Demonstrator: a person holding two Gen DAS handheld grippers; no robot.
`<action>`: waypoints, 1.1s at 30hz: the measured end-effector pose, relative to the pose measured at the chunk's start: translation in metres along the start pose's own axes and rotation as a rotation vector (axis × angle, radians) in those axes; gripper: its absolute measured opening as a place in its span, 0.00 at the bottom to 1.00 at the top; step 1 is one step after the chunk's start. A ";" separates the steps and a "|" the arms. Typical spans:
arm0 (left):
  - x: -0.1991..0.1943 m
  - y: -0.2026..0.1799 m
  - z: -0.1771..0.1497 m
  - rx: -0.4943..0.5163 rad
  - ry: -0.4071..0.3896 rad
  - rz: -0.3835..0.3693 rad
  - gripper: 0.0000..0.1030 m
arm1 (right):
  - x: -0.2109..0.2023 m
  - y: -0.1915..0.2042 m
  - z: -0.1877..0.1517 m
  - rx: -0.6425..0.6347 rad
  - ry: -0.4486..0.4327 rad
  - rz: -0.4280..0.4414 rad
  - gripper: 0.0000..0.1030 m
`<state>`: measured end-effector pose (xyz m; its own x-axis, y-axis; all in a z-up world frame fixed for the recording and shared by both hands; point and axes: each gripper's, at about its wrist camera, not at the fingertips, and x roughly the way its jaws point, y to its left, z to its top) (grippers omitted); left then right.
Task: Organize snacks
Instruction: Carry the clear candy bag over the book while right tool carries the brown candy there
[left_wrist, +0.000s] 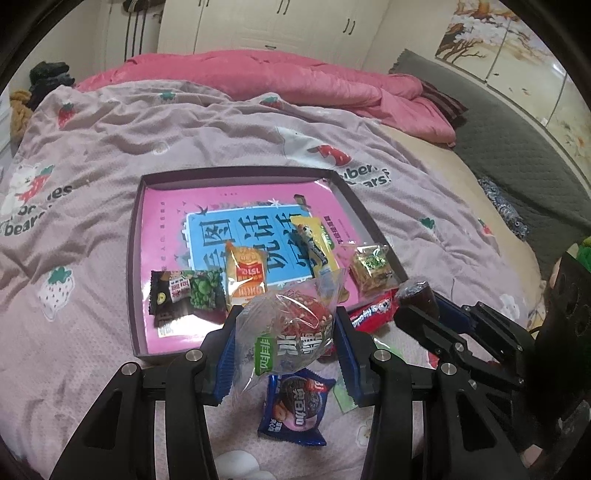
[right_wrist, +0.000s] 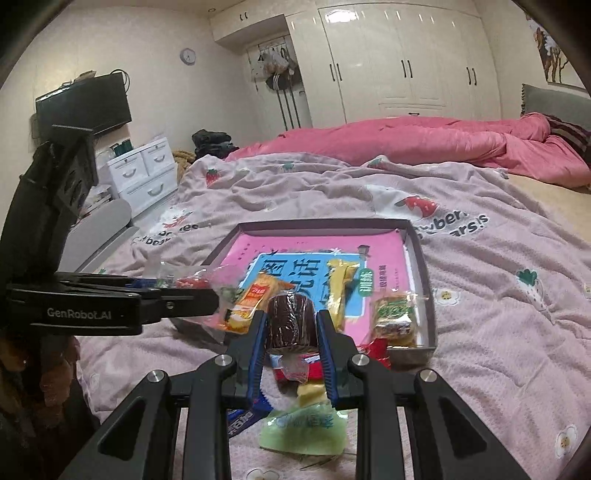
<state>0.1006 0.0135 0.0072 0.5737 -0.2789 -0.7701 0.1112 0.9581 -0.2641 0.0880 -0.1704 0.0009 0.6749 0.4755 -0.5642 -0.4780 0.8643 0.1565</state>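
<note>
Your left claw (left_wrist: 286, 338) grips the clear red-snack bag (left_wrist: 291, 325) at lower centre, your right claw (right_wrist: 291, 332) clamps the dark cylindrical snack (right_wrist: 291, 326), both before the box (left_wrist: 135, 236).

Box's far half (left_wrist: 207, 199) free (snacks (left_wrist: 245, 275) nearside)

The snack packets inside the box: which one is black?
The black packet with green peas printed on it, at the box's near left corner. Its neighbours are orange, yellow and clear.
</note>
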 end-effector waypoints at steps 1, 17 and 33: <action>0.000 0.000 0.001 0.002 -0.001 0.001 0.47 | -0.001 -0.001 0.001 -0.004 -0.010 -0.010 0.26; 0.013 -0.001 0.018 -0.017 -0.019 0.018 0.47 | -0.005 -0.012 0.014 -0.010 -0.061 -0.010 0.26; 0.029 -0.007 0.040 -0.038 -0.071 0.050 0.47 | 0.010 -0.034 0.027 0.016 -0.067 -0.025 0.26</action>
<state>0.1489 0.0013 0.0105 0.6340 -0.2236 -0.7403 0.0508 0.9672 -0.2487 0.1262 -0.1903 0.0121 0.7232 0.4632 -0.5124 -0.4518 0.8783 0.1563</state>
